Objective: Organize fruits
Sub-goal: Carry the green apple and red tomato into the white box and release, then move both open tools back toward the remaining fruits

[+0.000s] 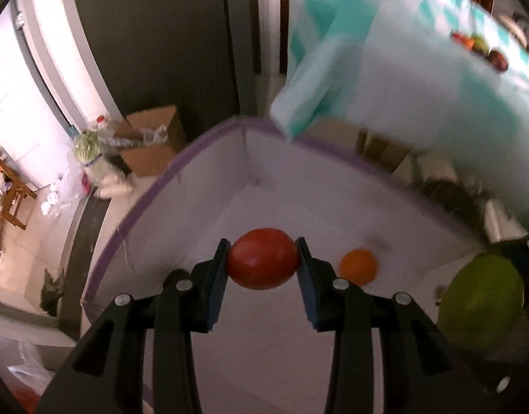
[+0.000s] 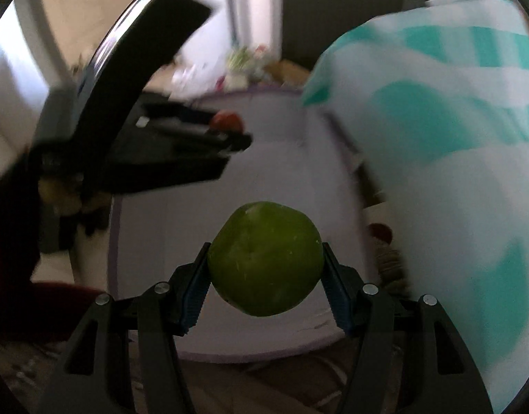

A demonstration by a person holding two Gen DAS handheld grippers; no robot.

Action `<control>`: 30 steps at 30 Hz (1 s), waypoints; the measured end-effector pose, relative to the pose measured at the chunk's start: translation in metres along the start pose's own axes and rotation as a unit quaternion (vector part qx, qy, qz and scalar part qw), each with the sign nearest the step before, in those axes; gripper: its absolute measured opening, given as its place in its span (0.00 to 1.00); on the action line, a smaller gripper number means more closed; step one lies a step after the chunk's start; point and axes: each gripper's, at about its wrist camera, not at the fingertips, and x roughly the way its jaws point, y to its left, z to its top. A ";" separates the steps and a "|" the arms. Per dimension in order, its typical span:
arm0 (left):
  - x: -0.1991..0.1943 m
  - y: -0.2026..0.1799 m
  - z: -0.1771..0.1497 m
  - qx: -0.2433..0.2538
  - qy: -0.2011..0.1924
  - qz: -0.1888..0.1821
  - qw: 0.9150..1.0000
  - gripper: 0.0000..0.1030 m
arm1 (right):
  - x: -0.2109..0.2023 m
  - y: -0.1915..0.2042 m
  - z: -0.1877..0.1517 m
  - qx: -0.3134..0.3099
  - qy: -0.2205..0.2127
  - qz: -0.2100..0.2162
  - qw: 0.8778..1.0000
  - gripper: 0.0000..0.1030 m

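Pinching 1 red fruit (image 1: 262, 263) w/ left gripper (image 1: 262, 263), 1 green fruit (image 2: 265, 258) w/ right gripper (image 2: 265, 258); 1 orange (image 1: 358, 266) in bin (image 1: 181, 165).

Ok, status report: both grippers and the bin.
Left gripper shut on red fruit. Right gripper shut on green fruit. Both over white bin, orange inside. Nothing blocking.

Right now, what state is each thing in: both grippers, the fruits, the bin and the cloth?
Left gripper: shut on the red fruit, above the bin.
Red fruit: clamped, in the air.
Right gripper: shut on the green fruit.
Green fruit: clamped, in the air over the bin.
Orange fruit: lying loose on the bin floor.
Bin: open-topped, purple-edged.
Cloth: draped, hanging beside the bin.
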 end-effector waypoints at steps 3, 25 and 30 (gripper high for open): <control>0.025 0.003 0.001 0.020 0.044 0.007 0.999 0.37 | 0.028 0.017 0.004 -0.041 0.037 0.003 0.998 0.58; 0.105 -0.002 -0.016 0.063 0.159 0.020 0.985 0.48 | 0.114 0.083 -0.018 -0.195 0.162 -0.030 0.967 0.58; 0.106 -0.002 -0.014 0.063 0.156 0.029 0.985 0.71 | 0.113 0.080 0.000 -0.186 0.151 -0.027 0.970 0.59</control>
